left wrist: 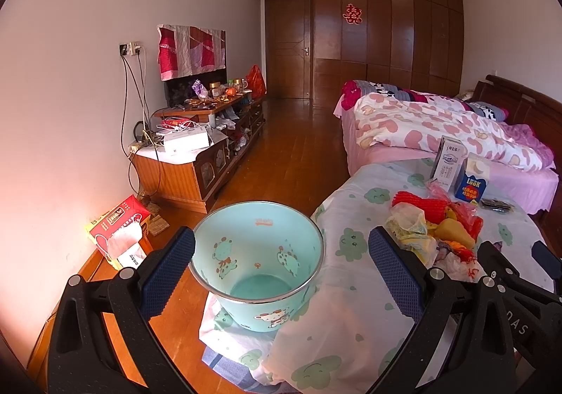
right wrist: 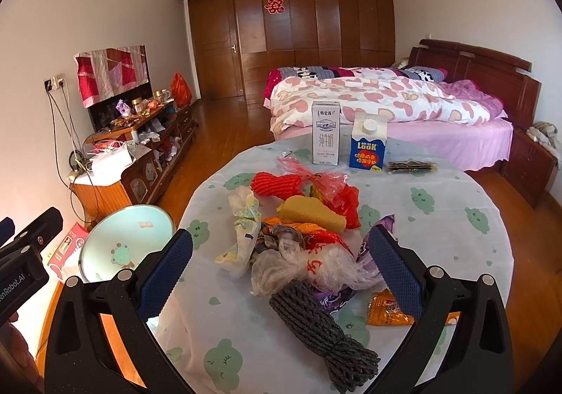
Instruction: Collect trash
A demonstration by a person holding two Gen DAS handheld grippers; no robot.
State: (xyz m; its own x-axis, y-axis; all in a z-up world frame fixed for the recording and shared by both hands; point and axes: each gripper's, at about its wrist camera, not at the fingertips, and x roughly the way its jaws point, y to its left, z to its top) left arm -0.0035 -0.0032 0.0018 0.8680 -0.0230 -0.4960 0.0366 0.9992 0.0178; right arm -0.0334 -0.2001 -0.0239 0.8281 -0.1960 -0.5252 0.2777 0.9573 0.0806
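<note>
Crumpled trash pile (right wrist: 302, 239) — beside empty bin (left wrist: 258, 264)

The right gripper (right wrist: 279, 267) hangs spread wide over a heap of crumpled wrappers (right wrist: 298, 246) on the cloth-covered counter (right wrist: 439, 218), a grey foam net (right wrist: 316, 327) lying nearest between its fingers. Behind the heap stand a white milk carton (right wrist: 326, 132) and a blue carton (right wrist: 368, 147). A pale green bin (right wrist: 123, 239) stands left of the counter.

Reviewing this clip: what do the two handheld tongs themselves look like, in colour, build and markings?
Both tongs, left and right, share one build: matte black frames with cut-out arms, silver round pivot pins, and dark blue fingers with knurled, grid-textured pads. The left one's black body carries white lettering ending in "Robot.AI". No cables or sleeves show.
</note>
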